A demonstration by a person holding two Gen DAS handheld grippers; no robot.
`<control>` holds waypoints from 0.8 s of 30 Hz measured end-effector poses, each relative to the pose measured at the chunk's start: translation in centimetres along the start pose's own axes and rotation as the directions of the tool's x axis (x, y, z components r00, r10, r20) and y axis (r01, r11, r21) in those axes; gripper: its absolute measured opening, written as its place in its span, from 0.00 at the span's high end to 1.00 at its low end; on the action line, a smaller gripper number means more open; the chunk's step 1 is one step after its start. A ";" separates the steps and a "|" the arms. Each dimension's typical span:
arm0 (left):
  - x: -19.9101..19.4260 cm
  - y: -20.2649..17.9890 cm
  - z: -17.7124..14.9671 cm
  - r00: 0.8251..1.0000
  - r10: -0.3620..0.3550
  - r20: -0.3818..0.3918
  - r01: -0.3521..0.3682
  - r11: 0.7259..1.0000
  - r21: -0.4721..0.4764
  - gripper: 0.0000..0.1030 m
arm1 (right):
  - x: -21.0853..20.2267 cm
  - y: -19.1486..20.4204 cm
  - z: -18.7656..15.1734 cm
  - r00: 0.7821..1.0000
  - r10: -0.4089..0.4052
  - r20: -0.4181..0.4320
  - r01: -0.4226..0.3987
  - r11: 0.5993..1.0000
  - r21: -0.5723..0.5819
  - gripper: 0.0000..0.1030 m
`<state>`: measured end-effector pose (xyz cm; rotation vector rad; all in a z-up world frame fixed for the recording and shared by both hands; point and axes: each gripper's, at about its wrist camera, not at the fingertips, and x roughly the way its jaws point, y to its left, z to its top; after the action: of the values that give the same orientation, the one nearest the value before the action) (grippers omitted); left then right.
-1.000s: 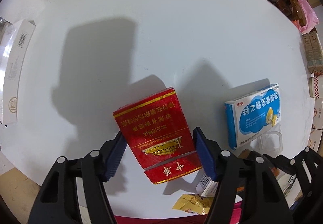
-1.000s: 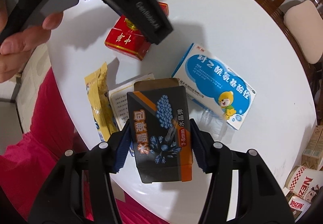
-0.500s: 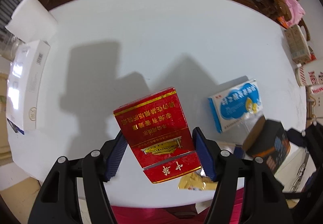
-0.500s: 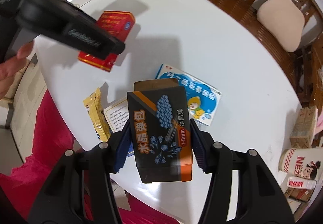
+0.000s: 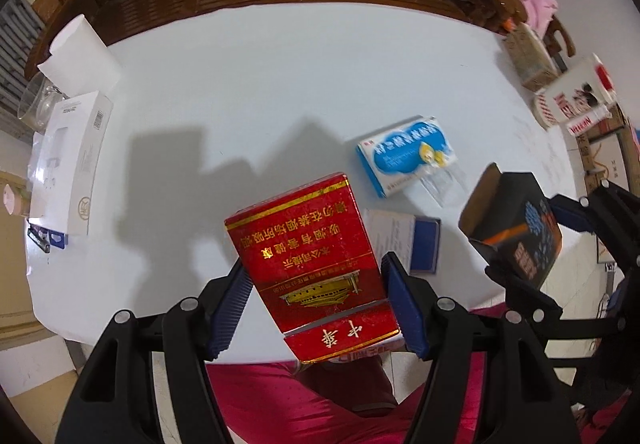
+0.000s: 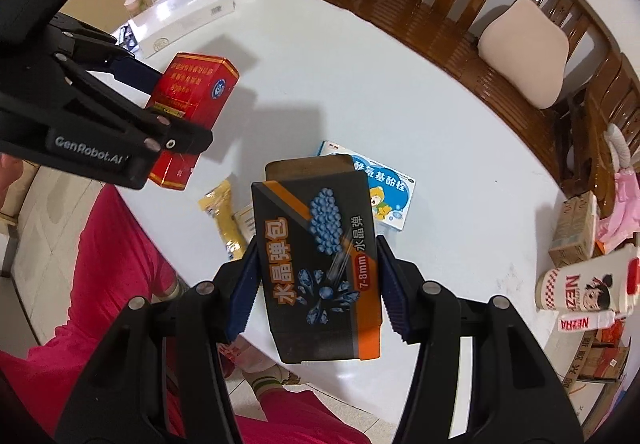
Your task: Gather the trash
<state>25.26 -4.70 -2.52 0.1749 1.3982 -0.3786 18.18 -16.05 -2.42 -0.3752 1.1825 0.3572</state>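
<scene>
My left gripper [image 5: 316, 304] is shut on a red cigarette box [image 5: 312, 264] with gold lettering, held well above the white round table [image 5: 280, 84]. My right gripper [image 6: 316, 284] is shut on a black and orange box [image 6: 320, 264] with blue beads printed on it, also lifted off the table. Each gripper shows in the other's view: the black box [image 5: 516, 228] at the right, the red box [image 6: 192, 92] at the left. On the table lie a blue and white medicine box [image 5: 408, 152], a leaflet [image 5: 390, 236] and a yellow wrapper [image 6: 226, 220].
A white carton [image 5: 68, 160], a paper roll [image 5: 80, 56] and a glass [image 5: 38, 104] stand at the table's left edge. Cups and cartons [image 6: 588, 284] crowd the right side. A wooden bench [image 6: 460, 4] with a cushion [image 6: 524, 48] curves behind. The person's red trousers [image 6: 120, 264] are below.
Both grippers have risen with their boxes, so the table looks smaller and the bench has come into view. The right gripper with the black box has entered the left wrist view.
</scene>
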 end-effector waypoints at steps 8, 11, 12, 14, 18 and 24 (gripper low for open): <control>-0.7 -2.5 -4.6 1.000 -0.004 0.022 0.002 0.996 0.084 0.38 | -1.8 2.9 -3.7 1.000 -0.007 0.018 0.007 1.000 0.018 0.47; -0.4 -3.2 -6.3 1.000 -0.005 0.016 0.003 0.993 0.114 0.38 | -2.0 4.1 -5.0 1.000 -0.007 0.013 0.007 1.000 0.021 0.48; -0.2 -3.3 -6.7 1.000 -0.006 0.014 0.004 0.993 0.120 0.38 | -1.9 4.5 -5.6 1.000 -0.007 0.011 0.007 1.000 0.021 0.48; 0.2 -3.6 -7.6 1.000 -0.010 0.007 0.009 0.992 0.129 0.38 | -1.7 5.2 -6.2 1.000 -0.007 0.006 0.007 1.000 0.024 0.48; 1.3 -4.2 -9.3 1.000 -0.010 -0.009 0.012 0.989 0.147 0.38 | -1.3 6.4 -7.7 1.000 0.002 -0.008 -0.002 0.999 0.035 0.48; 2.6 -4.7 -11.7 1.000 -0.003 -0.012 0.005 0.987 0.161 0.38 | -0.7 7.7 -9.4 1.000 -0.003 -0.017 0.003 0.999 0.037 0.48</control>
<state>13.12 -5.50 -6.62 0.3070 1.3799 -0.4956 6.68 -13.63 -5.63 -0.3481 1.2039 0.3295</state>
